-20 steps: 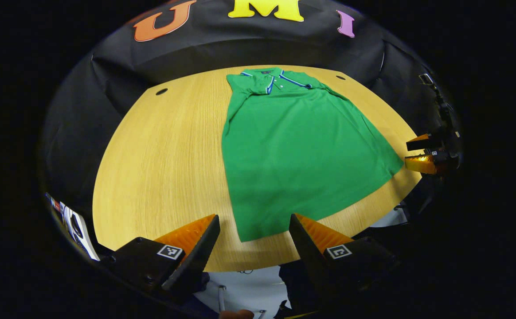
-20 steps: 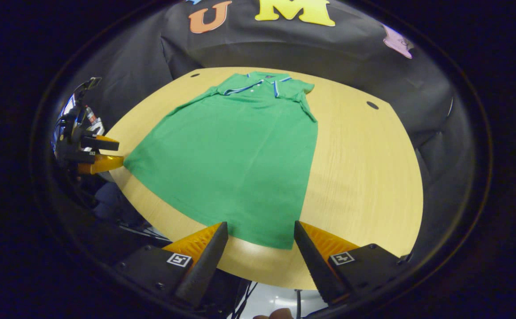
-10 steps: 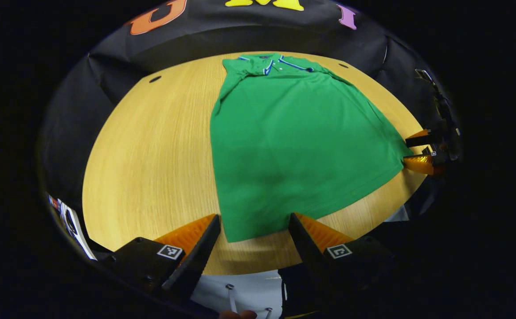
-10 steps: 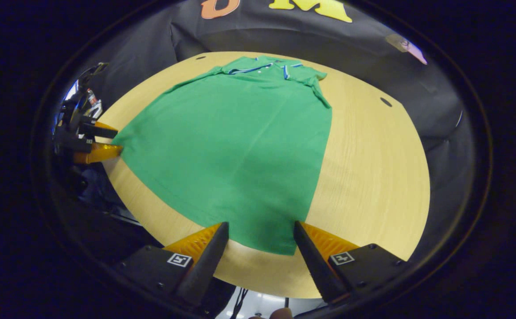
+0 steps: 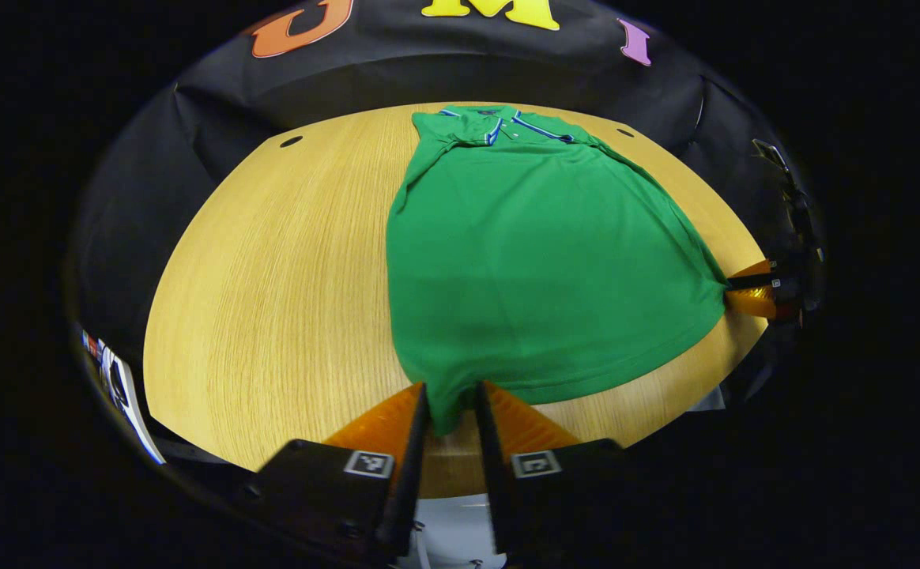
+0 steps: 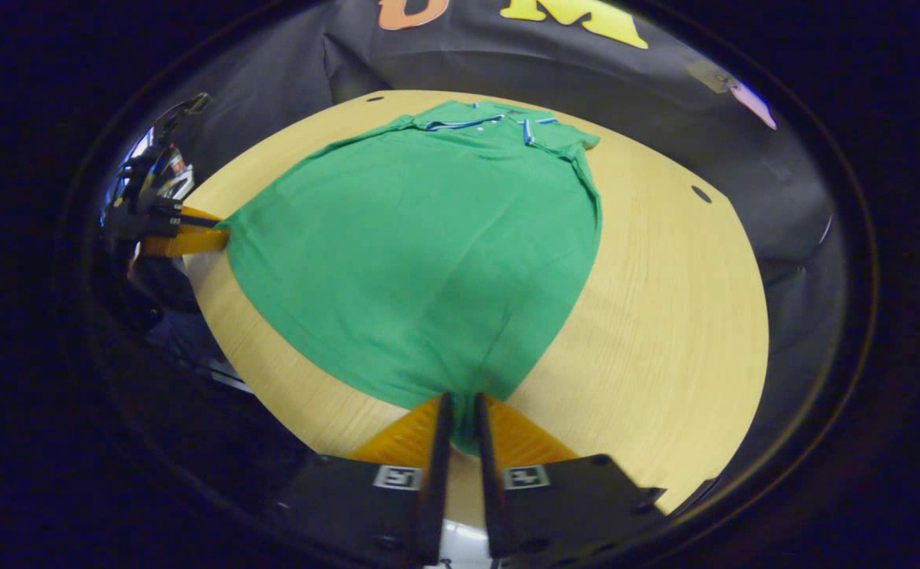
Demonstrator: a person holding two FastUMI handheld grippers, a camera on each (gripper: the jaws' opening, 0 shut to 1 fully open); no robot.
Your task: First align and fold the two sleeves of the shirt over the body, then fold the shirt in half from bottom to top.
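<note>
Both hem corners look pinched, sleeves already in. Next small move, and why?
Probably lift both corners slightly, together, then start carrying the hem toward the collar. The left hand-held gripper and right hand-held gripper each look closed on a bottom corner of the shirt. The sleeves appear folded in, and the body lies flat on the table, so the bottom-to-top fold remains.

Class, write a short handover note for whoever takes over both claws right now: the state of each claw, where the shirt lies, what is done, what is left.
Left claw: shut on the shirt at one bottom corner.
Right claw: shut on the other bottom corner.
The shirt lies flat on the table, collar far away.
Done: sleeves folded in.
Left: carry the bottom edge up to the collar.
</note>
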